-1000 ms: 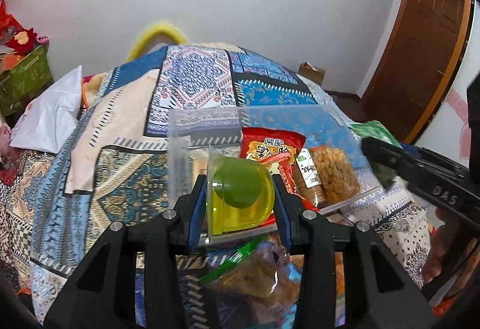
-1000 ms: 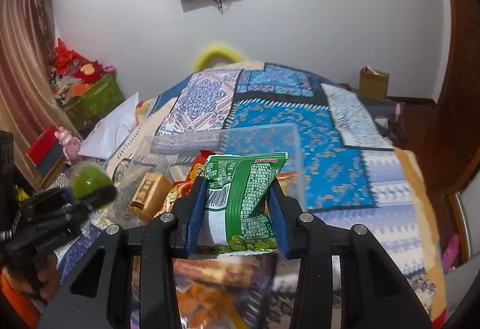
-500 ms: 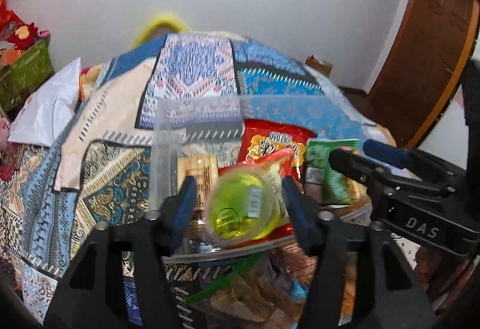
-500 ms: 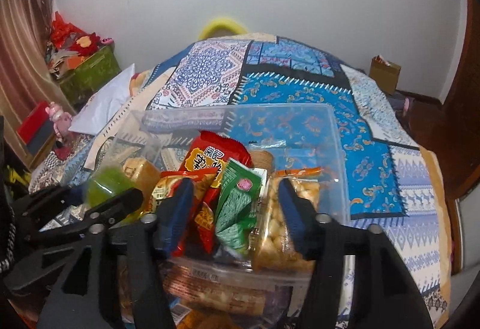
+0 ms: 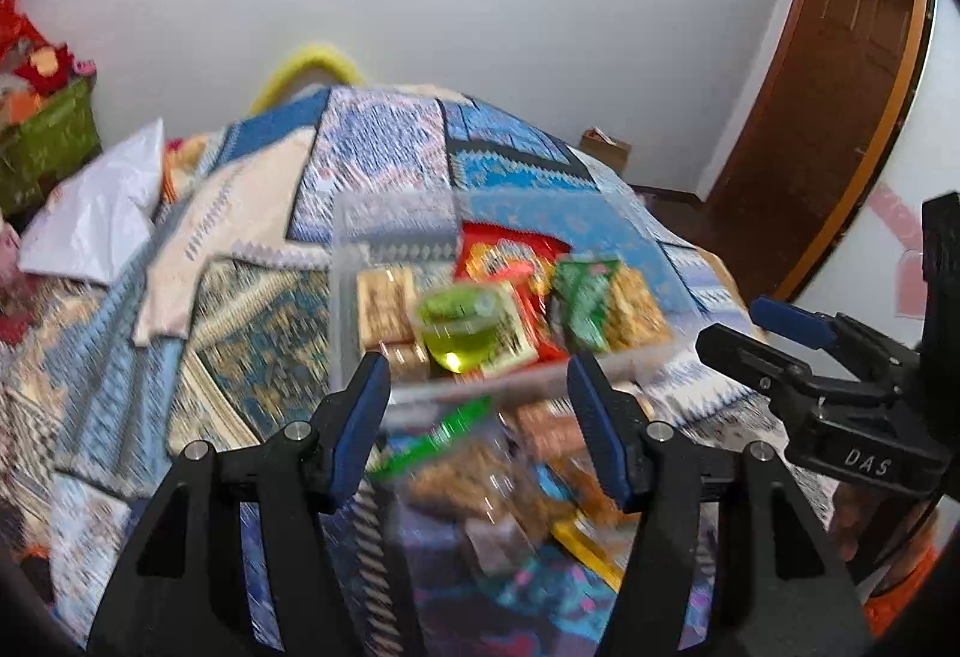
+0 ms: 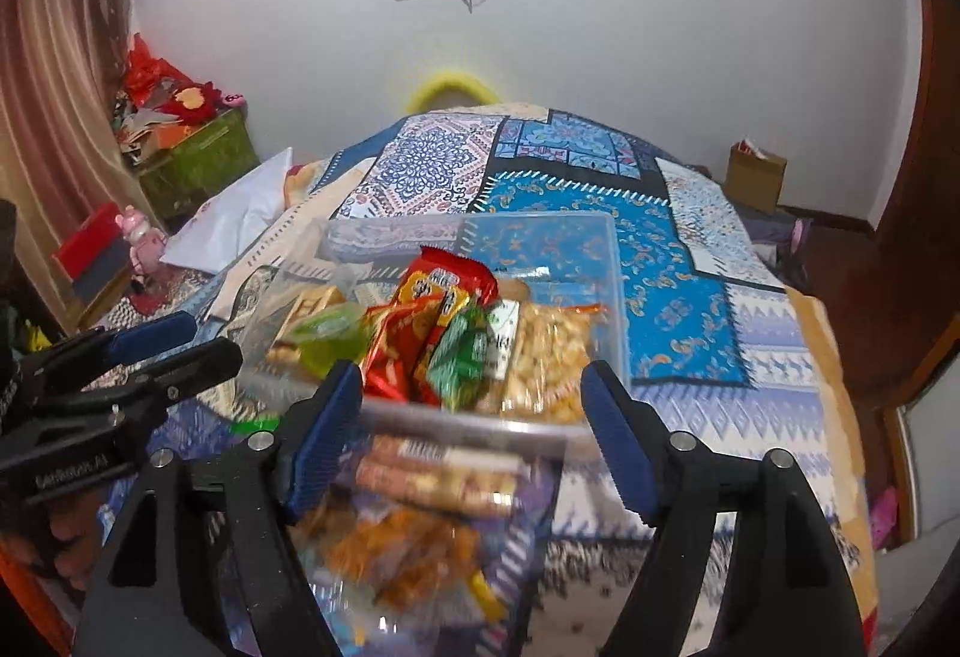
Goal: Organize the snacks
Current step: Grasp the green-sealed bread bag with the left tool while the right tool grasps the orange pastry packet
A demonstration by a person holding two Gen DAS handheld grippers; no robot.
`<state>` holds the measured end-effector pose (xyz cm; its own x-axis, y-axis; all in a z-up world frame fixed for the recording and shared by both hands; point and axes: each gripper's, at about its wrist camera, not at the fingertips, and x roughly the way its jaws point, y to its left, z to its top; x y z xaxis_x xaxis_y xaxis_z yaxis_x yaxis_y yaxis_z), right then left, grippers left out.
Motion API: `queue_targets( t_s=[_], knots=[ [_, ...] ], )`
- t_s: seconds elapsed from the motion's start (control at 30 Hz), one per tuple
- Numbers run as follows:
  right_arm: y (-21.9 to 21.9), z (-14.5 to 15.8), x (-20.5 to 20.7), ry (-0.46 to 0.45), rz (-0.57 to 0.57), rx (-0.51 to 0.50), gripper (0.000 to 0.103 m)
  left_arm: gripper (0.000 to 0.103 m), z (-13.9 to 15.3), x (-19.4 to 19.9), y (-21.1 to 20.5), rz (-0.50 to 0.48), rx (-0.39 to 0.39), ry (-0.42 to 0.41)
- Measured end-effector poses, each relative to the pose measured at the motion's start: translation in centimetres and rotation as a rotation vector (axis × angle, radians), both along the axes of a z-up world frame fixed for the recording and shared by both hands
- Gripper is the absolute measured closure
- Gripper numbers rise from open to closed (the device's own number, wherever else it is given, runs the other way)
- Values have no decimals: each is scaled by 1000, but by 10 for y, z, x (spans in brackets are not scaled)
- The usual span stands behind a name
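Both handheld tools are built the same: chunky matte-black plastic frames with triangular cut-outs, each finger tipped with a ribbed blue pad and pinned with a round silver screw head near its base, a second one further back on the arm. On the left gripper (image 5: pixel 477 387) the blue pads (image 5: pixel 360 420) can be seen lining the inner faces. The right gripper (image 6: pixel 471 396) is made identically. White raised "DAS" lettering is moulded into its black body where it's seen side-on from the left wrist view. Something orange is worn or held behind it, too blurred to be made out.
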<state>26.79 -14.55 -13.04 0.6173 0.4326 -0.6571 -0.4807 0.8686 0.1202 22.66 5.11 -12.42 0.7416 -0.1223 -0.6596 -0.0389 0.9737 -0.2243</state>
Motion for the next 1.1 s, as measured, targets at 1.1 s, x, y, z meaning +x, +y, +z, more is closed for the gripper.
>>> queue_targets(
  t_s=[1.1],
  knots=[
    [-12, -73, -24, 209, 32, 2, 27, 42, -75, -6, -26, -22, -9, 220]
  ],
)
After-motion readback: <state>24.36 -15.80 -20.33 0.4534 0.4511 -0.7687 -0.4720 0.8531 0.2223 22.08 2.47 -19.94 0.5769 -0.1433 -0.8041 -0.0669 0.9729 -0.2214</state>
